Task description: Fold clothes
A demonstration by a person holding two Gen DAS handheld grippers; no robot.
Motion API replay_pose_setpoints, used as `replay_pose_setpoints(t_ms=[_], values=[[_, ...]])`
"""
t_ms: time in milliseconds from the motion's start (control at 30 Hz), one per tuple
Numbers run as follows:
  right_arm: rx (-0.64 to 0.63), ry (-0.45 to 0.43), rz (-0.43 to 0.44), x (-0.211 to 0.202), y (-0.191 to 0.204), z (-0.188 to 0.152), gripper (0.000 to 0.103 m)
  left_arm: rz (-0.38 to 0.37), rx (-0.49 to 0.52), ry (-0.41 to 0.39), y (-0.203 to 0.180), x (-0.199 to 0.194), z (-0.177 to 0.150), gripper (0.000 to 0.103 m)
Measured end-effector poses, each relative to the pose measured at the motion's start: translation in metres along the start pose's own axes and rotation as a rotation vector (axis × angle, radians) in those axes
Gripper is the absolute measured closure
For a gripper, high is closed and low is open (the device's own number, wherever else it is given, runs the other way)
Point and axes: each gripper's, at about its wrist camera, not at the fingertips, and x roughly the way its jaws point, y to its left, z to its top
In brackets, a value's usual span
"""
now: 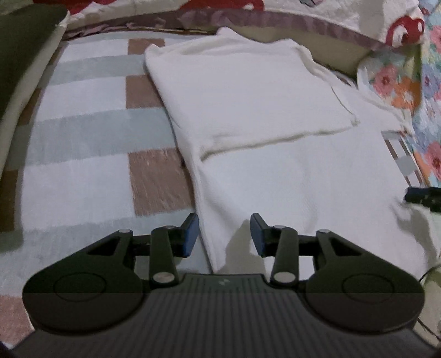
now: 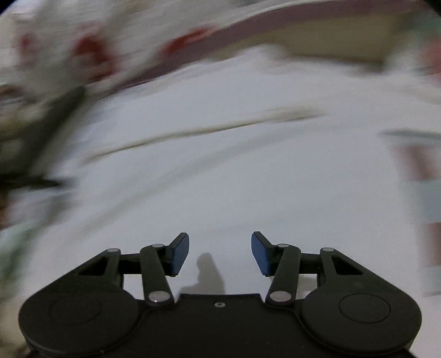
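A white garment (image 1: 275, 132) lies on the bed, its far part folded over into a squarish panel whose edge runs across the middle. My left gripper (image 1: 223, 234) hovers over the garment's near left edge, open, with nothing between its blue pads (image 1: 190, 234). At the right border of the left wrist view a dark tip, probably the other gripper (image 1: 421, 194), sits over the cloth's right side. The right wrist view is heavily blurred; it shows white cloth (image 2: 234, 179) below my right gripper (image 2: 220, 253), which stands open and holds nothing.
The bed cover is checked in white, pale green and brown (image 1: 91, 154). A red-flowered quilt (image 1: 358, 19) lies along the far side and a floral fabric (image 1: 399, 82) at the right. A dark green cloth (image 1: 24, 55) sits at the far left.
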Motion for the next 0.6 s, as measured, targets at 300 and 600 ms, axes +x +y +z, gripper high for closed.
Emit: replay_pose_setpoints(t_ms=[300,600], values=[[0.213,0.024,-0.182,0.030,-0.101,-0.003,0.028,0.003,-0.021,0.022,-0.007,0.011,-0.013,0.063],[0.029,-0.126,-0.308,0.010,-0.088,-0.035,0.102,0.005,0.090,0.077,-0.023,0.002,-0.036,0.062]])
